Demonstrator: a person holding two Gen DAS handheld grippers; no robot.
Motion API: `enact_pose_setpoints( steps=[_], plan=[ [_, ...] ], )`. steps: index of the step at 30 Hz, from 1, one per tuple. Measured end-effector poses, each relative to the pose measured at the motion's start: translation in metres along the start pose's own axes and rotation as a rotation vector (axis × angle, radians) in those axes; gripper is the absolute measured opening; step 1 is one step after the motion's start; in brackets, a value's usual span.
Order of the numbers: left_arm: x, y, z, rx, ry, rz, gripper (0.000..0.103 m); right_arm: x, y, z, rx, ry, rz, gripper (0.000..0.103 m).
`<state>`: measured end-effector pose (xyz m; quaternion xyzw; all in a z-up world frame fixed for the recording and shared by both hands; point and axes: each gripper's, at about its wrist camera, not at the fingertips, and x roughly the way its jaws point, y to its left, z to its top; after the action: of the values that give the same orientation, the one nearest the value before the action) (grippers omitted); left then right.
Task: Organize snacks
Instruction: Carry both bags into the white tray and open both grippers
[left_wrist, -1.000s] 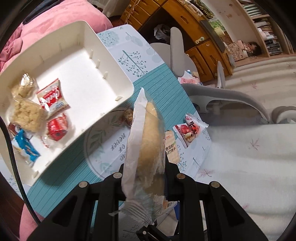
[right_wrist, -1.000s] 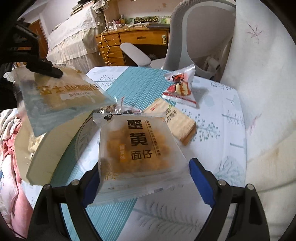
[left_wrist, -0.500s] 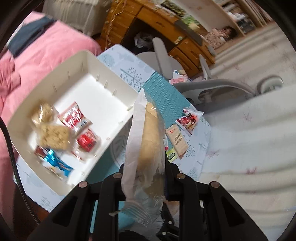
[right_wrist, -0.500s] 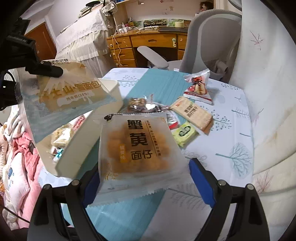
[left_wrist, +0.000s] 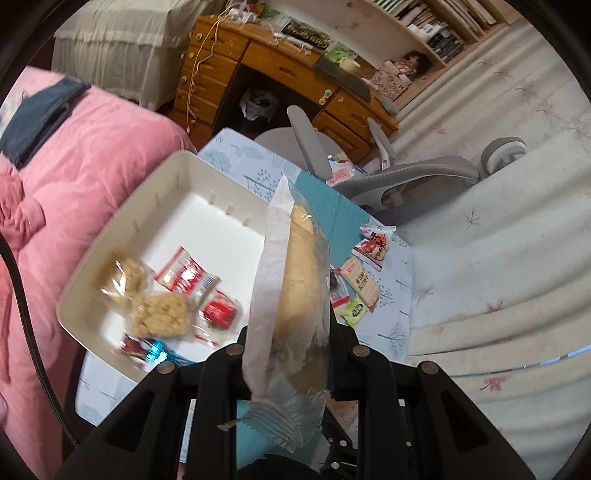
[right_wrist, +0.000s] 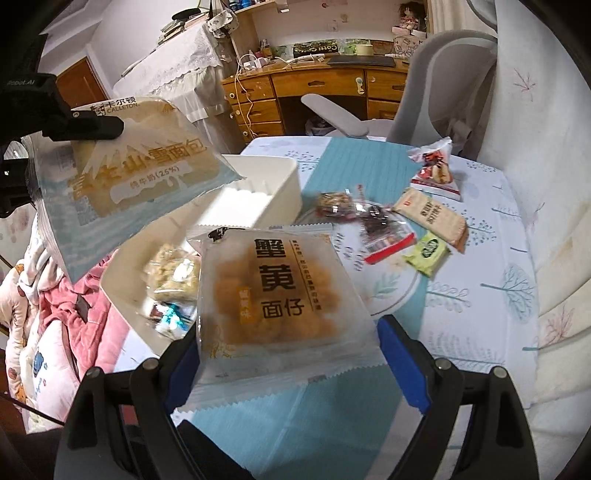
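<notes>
Above the white bin (left_wrist: 122, 236), each gripper clamps one packet: left (left_wrist: 291, 354) bread (left_wrist: 299, 291), right (right_wrist: 291, 343) noodle snack (right_wrist: 277, 295).

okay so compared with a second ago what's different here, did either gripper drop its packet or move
Neither dropped anything. Both grippers lifted and drew back: the white bin and loose snacks now look smaller and farther. The left gripper still pinches the bread packet; the right gripper still holds the noodle snack packet.
</notes>
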<state>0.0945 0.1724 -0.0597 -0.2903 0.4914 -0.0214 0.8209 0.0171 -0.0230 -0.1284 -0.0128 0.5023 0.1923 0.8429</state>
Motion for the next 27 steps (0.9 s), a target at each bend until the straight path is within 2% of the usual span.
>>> enact_pose_setpoints(
  steps=[16, 24, 27],
  plan=[
    [-0.021, 0.073, 0.016, 0.248, -0.034, 0.053, 0.02, 0.022, 0.081, 0.007, 0.075, -0.055, 0.001, 0.09],
    [-0.004, 0.099, 0.026, 0.341, 0.023, 0.082, 0.02, 0.042, 0.114, 0.008, 0.141, -0.08, -0.001, 0.09],
    [0.004, 0.106, 0.027, 0.358, 0.052, 0.068, 0.021, 0.048, 0.123, 0.007, 0.162, -0.082, -0.001, 0.09]
  ],
)
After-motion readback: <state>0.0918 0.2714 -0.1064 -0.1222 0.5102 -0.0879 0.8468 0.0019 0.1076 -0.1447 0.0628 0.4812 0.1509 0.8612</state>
